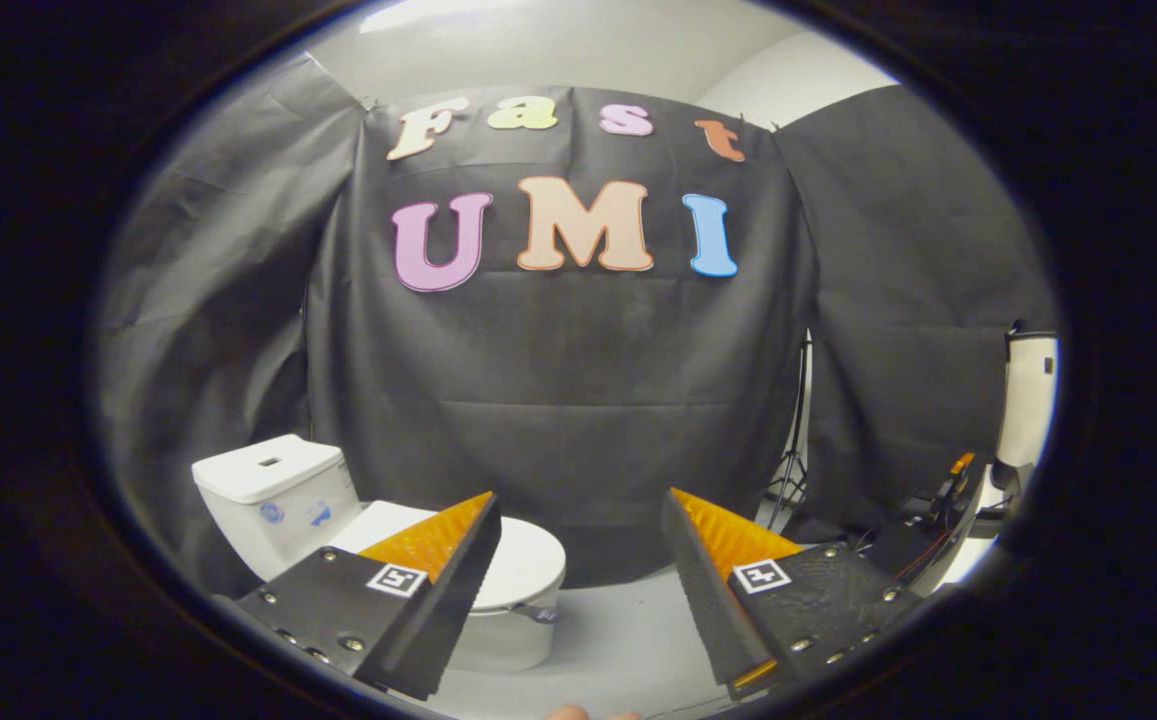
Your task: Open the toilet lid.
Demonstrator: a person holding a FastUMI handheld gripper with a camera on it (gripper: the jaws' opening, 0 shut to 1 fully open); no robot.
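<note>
tongs (578,510) open, toilet lid (528,560) down

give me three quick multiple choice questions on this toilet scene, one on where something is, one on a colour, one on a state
1. Where is the toilet relative to the gripper?
A. beyond and partly behind the left finger
B. between the fingers
C. beyond the right finger

2. What colour is the toilet?
A. blue
B. white
C. grey

3. How is the toilet lid?
A. raised against the tank
B. removed
C. down, closed

Answers: 1 A, the left finger overlaps the bowl. 2 B, tank and bowl look white. 3 C, the lid lies flat over the bowl, while the jaws stand wide apart holding nothing.
</note>
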